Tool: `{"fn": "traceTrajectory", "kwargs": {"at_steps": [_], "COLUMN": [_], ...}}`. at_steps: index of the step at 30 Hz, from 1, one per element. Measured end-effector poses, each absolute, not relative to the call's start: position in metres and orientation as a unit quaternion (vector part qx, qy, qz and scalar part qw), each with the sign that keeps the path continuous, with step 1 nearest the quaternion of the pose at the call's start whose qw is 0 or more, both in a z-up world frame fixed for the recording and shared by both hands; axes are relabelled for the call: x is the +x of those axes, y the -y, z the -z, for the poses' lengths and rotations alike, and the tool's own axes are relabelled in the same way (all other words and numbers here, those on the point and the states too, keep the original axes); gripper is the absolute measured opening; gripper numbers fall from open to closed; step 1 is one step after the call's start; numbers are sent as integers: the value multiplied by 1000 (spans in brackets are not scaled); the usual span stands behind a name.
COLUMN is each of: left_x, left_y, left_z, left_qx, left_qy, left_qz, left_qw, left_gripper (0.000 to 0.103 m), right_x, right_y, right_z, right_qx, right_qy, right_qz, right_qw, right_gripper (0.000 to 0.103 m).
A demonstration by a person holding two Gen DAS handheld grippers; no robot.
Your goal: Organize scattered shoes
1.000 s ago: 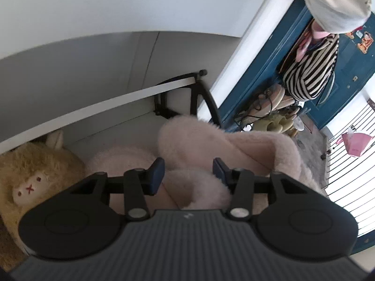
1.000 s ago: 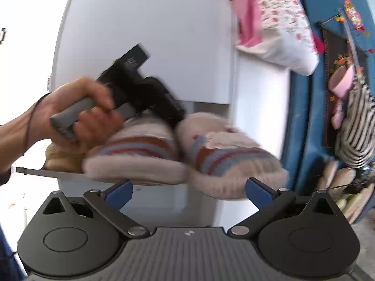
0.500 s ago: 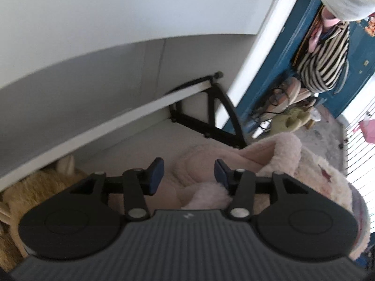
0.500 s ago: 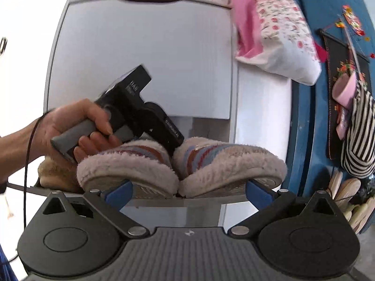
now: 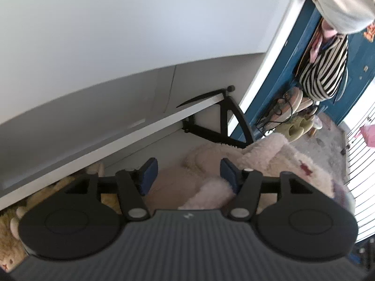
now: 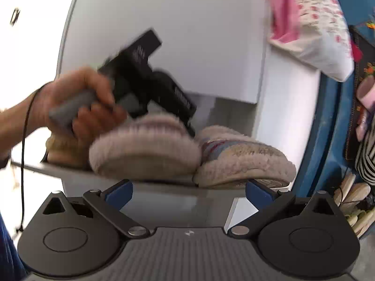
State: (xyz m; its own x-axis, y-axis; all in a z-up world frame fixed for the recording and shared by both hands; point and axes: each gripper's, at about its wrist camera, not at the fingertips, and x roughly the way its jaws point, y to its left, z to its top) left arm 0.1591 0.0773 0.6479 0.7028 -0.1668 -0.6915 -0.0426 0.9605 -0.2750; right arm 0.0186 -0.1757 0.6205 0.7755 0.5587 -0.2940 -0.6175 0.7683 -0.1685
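The fluffy pink slipper [image 5: 187, 182] lies on the white fold-down shelf [image 5: 164, 121], beside its mate [image 5: 281, 164] at the right. The left tongs [image 5: 186, 173] are opening around its cuff, seemingly letting go; next, withdrawing cleanly. The right tongs [image 6: 187, 189] stand apart, empty. Motion blur smears the hand [image 6: 77, 103], and the tan plush slipper [image 5: 9, 236] is half hidden.

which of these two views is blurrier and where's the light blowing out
The right wrist view is blurrier: the hand and left gripper smear with motion, and its left edge is blown out. The left wrist view is sharper, with straight lines bowed by the fisheye, like the shelf edge.
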Motion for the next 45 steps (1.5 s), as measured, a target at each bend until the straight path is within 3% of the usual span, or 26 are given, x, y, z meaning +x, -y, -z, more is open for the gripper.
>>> {"fn": "traceTrajectory", "kwargs": {"at_steps": [3, 7, 11, 17, 22, 24, 30, 33, 38, 45], "left_x": [154, 159, 161, 162, 158, 145, 101, 96, 96, 78], "left_y": [-85, -67, -54, -60, -54, -60, -90, -90, -84, -79], "left_z": [-652, -648, -650, -651, -653, -661, -668, -661, -642, -646], "left_qx": [-138, -131, -98, -117, -119, -107, -127, -128, -146, -134], "left_qy": [-375, -386, -378, -360, -342, -324, -295, -307, -333, -310], "left_qz": [24, 36, 24, -4, -14, -16, 13, 29, 38, 33], "left_qw": [916, 912, 920, 925, 932, 940, 947, 942, 931, 941], "left_gripper": [80, 81, 91, 99, 99, 103, 103, 103, 103, 103], "right_x": [9, 7, -8, -19, -6, 8, 45, 41, 8, 15], "right_y": [181, 182, 160, 176, 133, 130, 144, 149, 149, 138], "right_z": [-626, -639, -644, -647, -646, -645, -640, -643, -656, -653], "right_qx": [-108, -68, -132, -57, -125, -101, -31, -16, -35, -57], "right_qy": [-91, -82, -60, -40, -60, -77, -130, -135, -142, -191], "right_qz": [-315, -311, -290, -278, -259, -273, -292, -293, -298, -298], "right_qw": [938, 944, 946, 958, 956, 953, 947, 946, 943, 934], "right_gripper": [103, 103, 103, 103, 103, 103, 102, 96, 96, 85]}}
